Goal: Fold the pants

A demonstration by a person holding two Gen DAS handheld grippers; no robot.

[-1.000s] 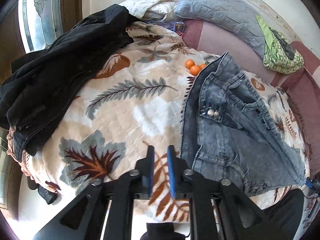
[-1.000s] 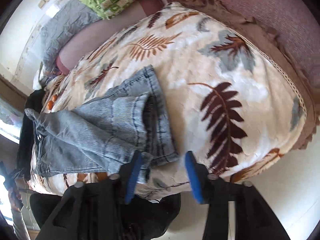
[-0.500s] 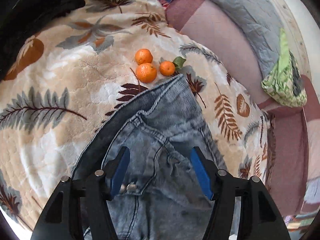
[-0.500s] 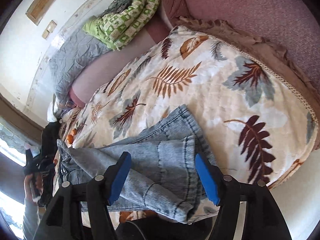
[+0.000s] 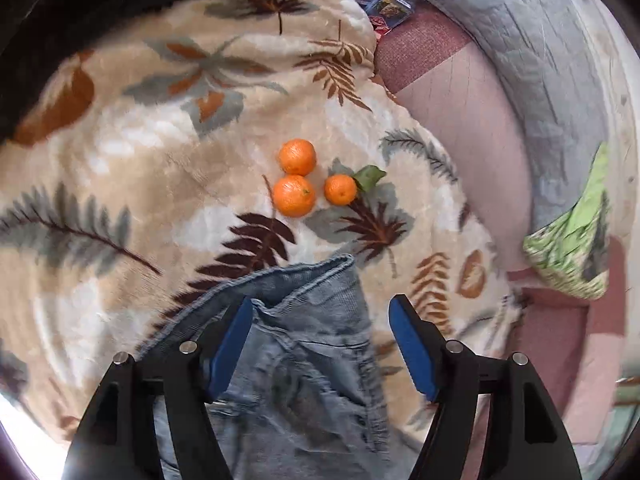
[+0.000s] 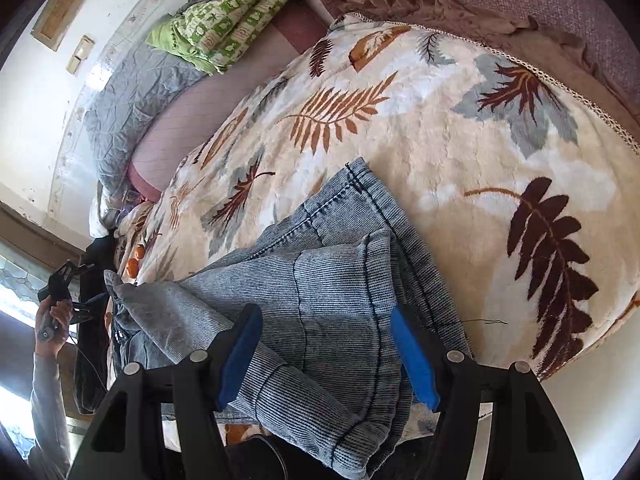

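Grey-blue denim pants (image 5: 312, 360) lie on a leaf-patterned blanket (image 5: 160, 160). In the left wrist view my left gripper (image 5: 322, 316) is open, its blue pads straddling the waistband end, which reaches just past the fingertips. In the right wrist view my right gripper (image 6: 326, 332) is open over the leg cuffs (image 6: 340, 280), which lie stacked at the blanket's near edge. The left gripper also shows far left in the right wrist view (image 6: 64, 284), held in a hand.
Three oranges (image 5: 298, 184) sit on the blanket just beyond the waistband. A dark garment (image 5: 80, 8) lies at the far left. A grey quilt (image 5: 520, 40) and green patterned cloth (image 6: 228, 20) rest against the sofa back. The blanket's edge (image 6: 580, 92) drops off right.
The left gripper opened and moved from beside the pants to over the waistband, toward the oranges. The right gripper opened wider and moved over the leg cuffs.
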